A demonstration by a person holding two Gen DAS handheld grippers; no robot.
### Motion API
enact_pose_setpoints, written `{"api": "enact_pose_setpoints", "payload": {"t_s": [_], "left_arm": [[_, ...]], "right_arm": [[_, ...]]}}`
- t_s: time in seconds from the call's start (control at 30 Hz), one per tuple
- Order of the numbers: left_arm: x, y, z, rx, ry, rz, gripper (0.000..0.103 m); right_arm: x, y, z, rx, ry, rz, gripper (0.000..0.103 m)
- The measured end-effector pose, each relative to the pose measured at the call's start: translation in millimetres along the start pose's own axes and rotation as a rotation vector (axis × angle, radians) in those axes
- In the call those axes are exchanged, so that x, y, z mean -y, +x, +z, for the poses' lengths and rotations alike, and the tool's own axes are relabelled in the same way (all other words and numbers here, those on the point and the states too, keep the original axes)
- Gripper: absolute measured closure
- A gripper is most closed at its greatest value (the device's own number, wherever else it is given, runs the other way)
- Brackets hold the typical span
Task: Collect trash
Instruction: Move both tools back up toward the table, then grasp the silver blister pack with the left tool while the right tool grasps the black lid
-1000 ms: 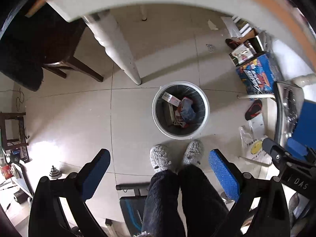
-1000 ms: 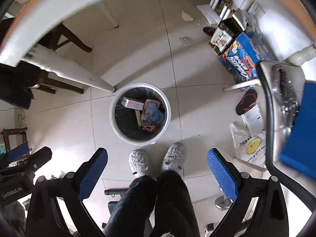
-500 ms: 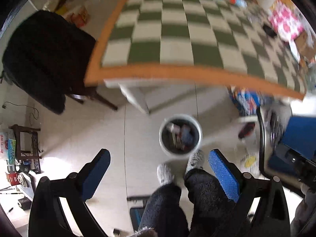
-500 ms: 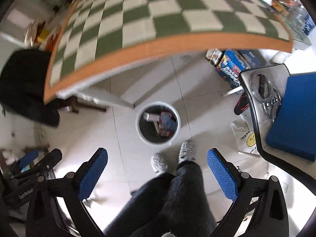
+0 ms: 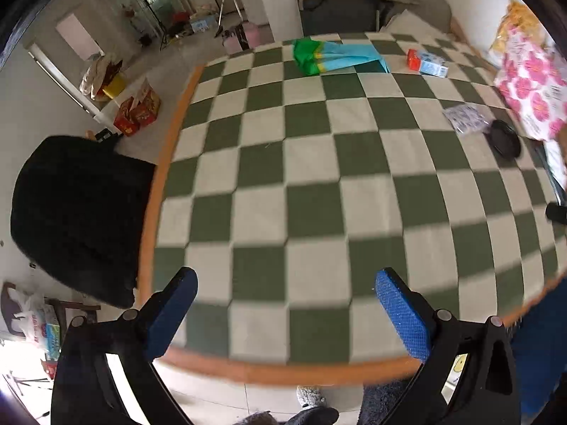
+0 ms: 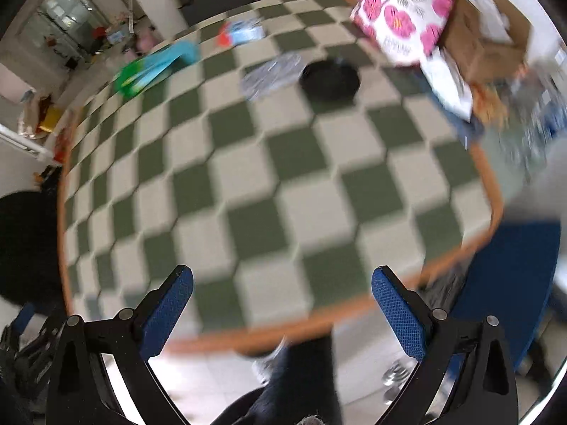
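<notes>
We can read no writing on anything in either view. Our left gripper (image 5: pixel 285 313) and right gripper (image 6: pixel 281 310) both hang over the near edge of the green-and-cream checkered table (image 5: pixel 312 184), blue-padded fingers (image 5: pixel 402 315) spread wide with nothing between them.

The trash lies toward the table's far edge: a flat green-and-light-blue wrapper (image 5: pixel 336 57), a small red-and-pale-blue carton (image 5: pixel 427 63) to its right, and nearer us a crumpled whitish printed packet (image 5: pixel 466 118) just beside a round black dish (image 5: pixel 505 139).

Only the left view shows the black chair back (image 5: pixel 78 219) at the table's left edge. Only the right view, heavily blurred, shows a brown cardboard box (image 6: pixel 485 39) behind the pink-flowered white bag (image 6: pixel 404 10).
</notes>
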State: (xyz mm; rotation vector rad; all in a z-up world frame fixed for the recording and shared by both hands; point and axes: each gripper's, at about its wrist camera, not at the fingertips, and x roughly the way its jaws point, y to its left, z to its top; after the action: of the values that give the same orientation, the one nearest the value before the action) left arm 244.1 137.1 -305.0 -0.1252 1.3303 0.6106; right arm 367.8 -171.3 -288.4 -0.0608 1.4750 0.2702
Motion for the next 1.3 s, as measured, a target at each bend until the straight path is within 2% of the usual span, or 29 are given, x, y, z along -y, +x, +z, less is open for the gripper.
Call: {"api": "enact_pose_setpoints", "payload": {"t_s": [0.1,0.2,0.37,0.47,0.5,0.6,0.8,0.87,0.97,1.03,1.2,1.3], "left_arm": [[32,33,45,-0.066,0.023,0.007,0.0],[68,62,86,-0.118,0.065,0.015,0.0],[116,90,129,-0.143,0.187,0.02,0.0],[140,98,148,-0.127,0.288,0.028,0.0],[150,99,155,-0.114,0.336,0.028,0.0],[174,98,172,-0.072,0.459,0.015,0.0],[254,95,195,0.029,0.874,-0.04,0.0],[277,99,196,0.022,0.991,-0.075,0.0],[308,109,194,-0.046,1.138,-0.147,0.0],[321,118,192,-0.113,1.188,-0.184,0.001],[340,123,197,-0.161,1.203,-0.234,0.006],[341,119,202,-0.237,1.161,-0.331,0.032]], "right_arm": [[24,42,81,-0.027,-0.011,-0.056,0.001],[41,88,144,-0.091,-0.011,-0.069,0.001],[46,150,207,-0.156,-0.071,-0.093,0.001],[43,176,226,-0.191,-0.093,-0.093,0.001],[43,181,230,-0.194,-0.097,-0.1,0.002],[49,184,231,-0.19,-0.074,-0.097,0.014],[96,176,214,-0.225,0.098,-0.064,0.015],[113,175,208,-0.241,0.16,-0.064,0.015],[130,175,205,-0.252,0.217,-0.068,0.015],[135,175,205,-0.257,0.235,-0.065,0.015],[145,172,208,-0.251,0.26,-0.066,0.015],[145,167,201,-0.246,0.267,-0.061,0.015]]}}
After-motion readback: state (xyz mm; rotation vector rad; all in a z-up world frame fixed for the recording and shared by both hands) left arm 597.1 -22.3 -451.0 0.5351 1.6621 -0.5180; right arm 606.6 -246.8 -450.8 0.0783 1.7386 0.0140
